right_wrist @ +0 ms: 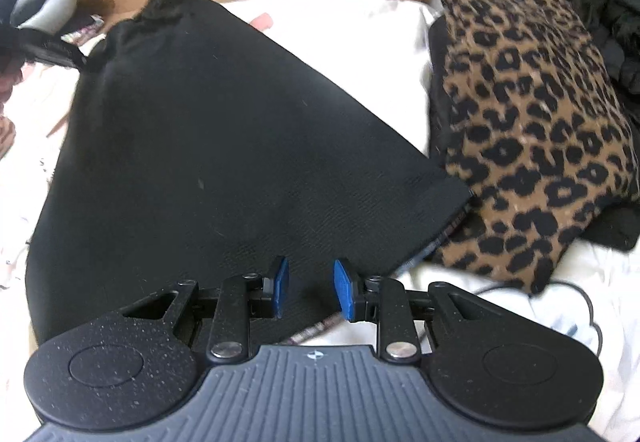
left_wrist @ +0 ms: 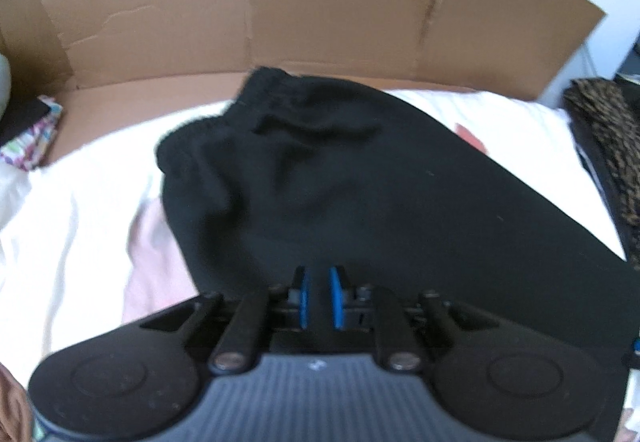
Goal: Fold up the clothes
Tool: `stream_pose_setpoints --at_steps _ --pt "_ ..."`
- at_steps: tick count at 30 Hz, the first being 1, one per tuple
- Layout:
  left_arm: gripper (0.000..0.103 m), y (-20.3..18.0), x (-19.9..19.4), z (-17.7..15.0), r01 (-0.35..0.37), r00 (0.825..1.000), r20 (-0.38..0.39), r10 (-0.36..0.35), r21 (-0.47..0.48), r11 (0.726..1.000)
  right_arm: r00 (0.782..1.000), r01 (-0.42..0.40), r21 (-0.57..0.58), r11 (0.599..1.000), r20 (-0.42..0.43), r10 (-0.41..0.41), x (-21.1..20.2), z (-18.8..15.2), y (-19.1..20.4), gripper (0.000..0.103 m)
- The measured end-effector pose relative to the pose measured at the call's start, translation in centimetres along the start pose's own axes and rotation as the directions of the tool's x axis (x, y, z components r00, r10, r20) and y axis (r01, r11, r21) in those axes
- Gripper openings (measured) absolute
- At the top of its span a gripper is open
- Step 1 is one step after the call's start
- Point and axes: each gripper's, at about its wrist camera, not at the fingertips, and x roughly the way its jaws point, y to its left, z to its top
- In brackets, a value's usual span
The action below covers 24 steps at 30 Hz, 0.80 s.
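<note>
Two grippers at the near edge of a black garment

Two blue-padded grippers sit low over the black garment (left_wrist: 360, 201), which is spread on white bedding (left_wrist: 60, 222). The left gripper (left_wrist: 320, 298) has its pads parted by a narrow gap with dark cloth filling the space between them; whether the pads pinch that cloth I cannot tell. The right gripper (right_wrist: 308, 292) has its jaws set visibly wider apart, hovering over the garment's near hem with nothing clamped.

From the garment outward: its gathered waistband (left_wrist: 224, 113) lies at the far end, nearest a brown cardboard sheet (left_wrist: 320, 1) that stands behind the bedding. Just right of the garment, touching its right corner, lies a folded leopard-print cloth (right_wrist: 532, 121), resting on more dark clothing (right_wrist: 616, 226). A thin dark cable (right_wrist: 588, 306) curls on the bedding below the leopard cloth. Left of the garment, a pale pink cloth (left_wrist: 156, 254) shows under its edge.

Only the right wrist view shows the garment's straight hem corner and the leopard print clearly; it also catches the left gripper's dark body at the garment's far left edge. Only the left wrist view shows the waistband's gathers, though blurred.
</note>
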Motion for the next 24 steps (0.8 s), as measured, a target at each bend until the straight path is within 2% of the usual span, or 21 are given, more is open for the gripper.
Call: stream_pose_setpoints --at_steps 5,8,13,19,24 --pt "0.017 -1.4 -0.9 -3.9 0.011 0.999 0.032 -0.009 -0.053 0.999 0.999 -0.044 -0.033 0.999 0.026 0.045 -0.2 0.6 1.9 0.032" --pt "0.018 -2.0 -1.9 -6.7 0.047 0.998 0.046 -0.043 -0.102 0.994 0.997 -0.076 -0.034 0.997 0.012 0.076 0.0 0.6 3.3 0.033" --pt "0.025 -4.4 -2.9 -10.9 0.065 0.997 0.036 -0.064 -0.021 0.998 0.994 -0.107 -0.062 0.992 -0.007 0.107 0.4 0.2 5.4 0.037" --pt "0.025 -6.4 -4.4 -15.7 0.064 0.998 0.027 -0.065 0.044 0.997 0.995 -0.098 -0.114 0.989 -0.036 0.095 0.6 -1.1 6.8 0.039" --pt "0.026 -7.1 -5.6 -17.4 0.104 0.994 0.028 -0.104 0.007 0.995 0.995 -0.07 -0.146 0.987 -0.074 0.059 0.7 -2.8 6.6 0.039"
